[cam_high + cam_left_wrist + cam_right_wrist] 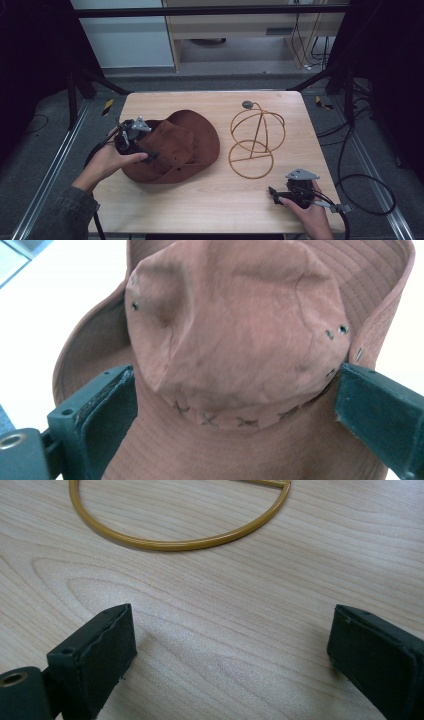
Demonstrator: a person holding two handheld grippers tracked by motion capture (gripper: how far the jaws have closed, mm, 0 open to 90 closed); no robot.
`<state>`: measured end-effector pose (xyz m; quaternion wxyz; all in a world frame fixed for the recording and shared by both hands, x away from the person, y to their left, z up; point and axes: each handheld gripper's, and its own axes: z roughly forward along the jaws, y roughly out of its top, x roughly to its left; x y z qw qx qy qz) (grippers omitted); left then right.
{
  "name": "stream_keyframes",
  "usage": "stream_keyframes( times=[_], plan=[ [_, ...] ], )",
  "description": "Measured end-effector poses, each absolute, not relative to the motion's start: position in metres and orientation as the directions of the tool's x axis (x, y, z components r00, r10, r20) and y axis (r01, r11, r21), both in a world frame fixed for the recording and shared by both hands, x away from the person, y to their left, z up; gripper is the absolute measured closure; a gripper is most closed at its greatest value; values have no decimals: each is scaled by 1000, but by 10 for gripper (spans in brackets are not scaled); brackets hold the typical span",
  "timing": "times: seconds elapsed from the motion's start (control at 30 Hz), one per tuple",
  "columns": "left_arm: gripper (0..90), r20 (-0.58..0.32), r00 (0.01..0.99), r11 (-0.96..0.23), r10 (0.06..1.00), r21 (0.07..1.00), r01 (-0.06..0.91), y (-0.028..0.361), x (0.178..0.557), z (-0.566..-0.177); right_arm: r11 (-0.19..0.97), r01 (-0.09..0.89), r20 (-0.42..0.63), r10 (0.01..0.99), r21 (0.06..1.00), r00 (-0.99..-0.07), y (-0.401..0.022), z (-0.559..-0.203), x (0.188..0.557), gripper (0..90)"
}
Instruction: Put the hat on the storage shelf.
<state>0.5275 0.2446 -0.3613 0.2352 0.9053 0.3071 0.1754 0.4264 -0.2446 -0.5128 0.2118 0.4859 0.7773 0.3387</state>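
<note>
Brown hat [175,145] lies on the wooden bench [210,200], left of centre, crown up w/ a dented top and brim curled up at the far edge. Left claw [145,150] sits at the hat's near-left side, held in the person's left hand [107,160]; in the left gripper view its jaws are spread wide, one on each side of the crown [235,325], over the brim and close to the stitched band, though contact w/ the crown can't be told. Nothing is pinched. Gold wire hat stand [255,137] stands upright just right of the hat, its round base ring flat on the bench, apart from the brim. Right claw [274,192] rests low at the near-right part of the bench, held by the right hand [310,210], near the stand's base but not touching. In the right gripper view its jaws are spread, bare wood between them, w/ the base ring [180,542] ahead.
</note>
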Motion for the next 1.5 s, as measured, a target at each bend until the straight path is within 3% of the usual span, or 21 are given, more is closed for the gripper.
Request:
stream_keyframes(
  times=[0.6,1.0,1.27,1.5],
  plan=[
    [36,170,760,-733,627,460,502,208,566,-365,300,611,-2,898,733,-439,-245,-513,427,56],
    [41,121,735,-692,667,466,551,200,589,-378,300,611,-2,898,732,-439,-245,-513,427,56],
    [64,97,733,-688,673,448,571,201,599,-381,300,612,1,897,732,-441,-245,-513,427,56],
    [139,74,737,-684,672,442,580,204,605,-388,300,612,1,897,731,-441,-245,-513,427,55]
  ],
)
